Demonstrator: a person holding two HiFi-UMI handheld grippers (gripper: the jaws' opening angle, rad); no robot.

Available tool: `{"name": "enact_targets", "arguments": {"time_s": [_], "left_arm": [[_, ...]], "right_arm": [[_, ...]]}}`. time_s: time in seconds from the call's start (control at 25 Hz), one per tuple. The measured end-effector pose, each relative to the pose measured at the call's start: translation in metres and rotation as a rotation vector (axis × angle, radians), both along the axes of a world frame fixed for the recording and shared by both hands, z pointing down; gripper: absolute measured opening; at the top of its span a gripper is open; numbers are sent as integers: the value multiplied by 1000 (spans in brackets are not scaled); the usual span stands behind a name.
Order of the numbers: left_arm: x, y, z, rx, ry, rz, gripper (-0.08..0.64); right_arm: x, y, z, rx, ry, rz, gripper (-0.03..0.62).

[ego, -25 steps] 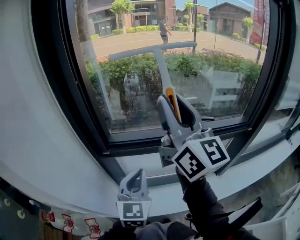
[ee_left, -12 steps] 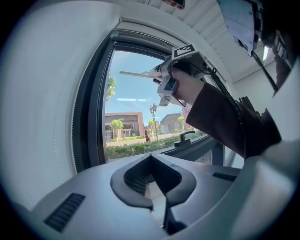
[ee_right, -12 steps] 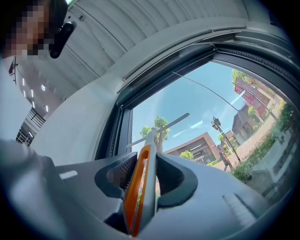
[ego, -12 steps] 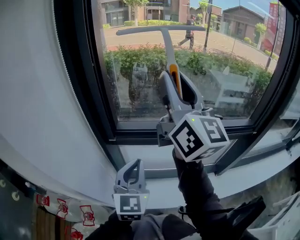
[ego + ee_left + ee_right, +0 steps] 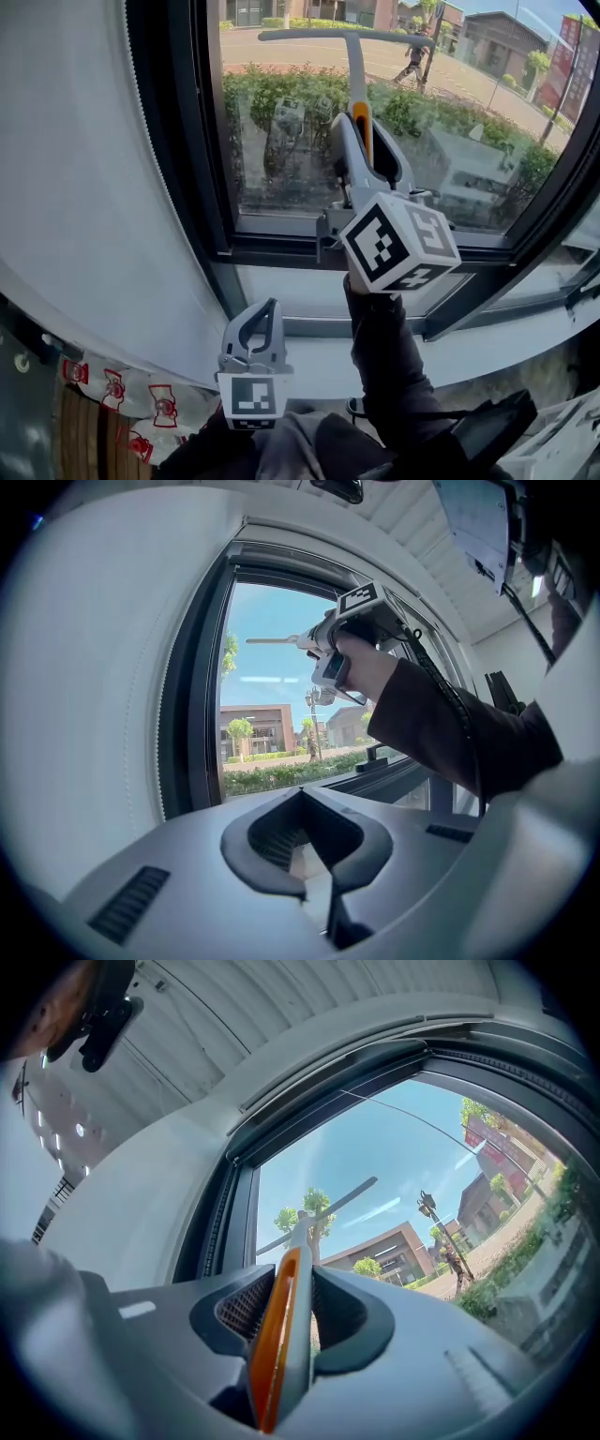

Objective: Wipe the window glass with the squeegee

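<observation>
Right gripper clamped on squeegee handle; blade has climbed the window glass, so pull-down stroke likely next. Left gripper closed, empty, below the glass.

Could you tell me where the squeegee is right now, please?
In the head view the squeegee is top centre, raised before the window glass, its orange-striped handle clamped in the right hand-held gripper.
</observation>
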State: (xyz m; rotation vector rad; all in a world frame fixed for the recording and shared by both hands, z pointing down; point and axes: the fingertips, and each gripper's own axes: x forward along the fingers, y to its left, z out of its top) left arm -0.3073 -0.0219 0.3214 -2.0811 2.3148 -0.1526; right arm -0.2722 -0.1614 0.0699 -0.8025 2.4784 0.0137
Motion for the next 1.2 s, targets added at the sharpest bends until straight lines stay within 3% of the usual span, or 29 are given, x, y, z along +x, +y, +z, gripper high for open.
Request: {"name": "enact_targets", "arguments": {"time_s": [0.24, 0.48, 1.2], "left_arm": [[1, 10, -4, -75, 37, -17, -2], [-10, 4, -11, 33, -32, -10, -2], [-13, 6, -6, 27, -24, -12, -2]], "right_arm": [[-3, 2, 0, -22, 38, -8, 118], [-4, 2, -2, -4, 1, 9, 118], [-6, 0, 27, -53, 18, 14, 118]]}}
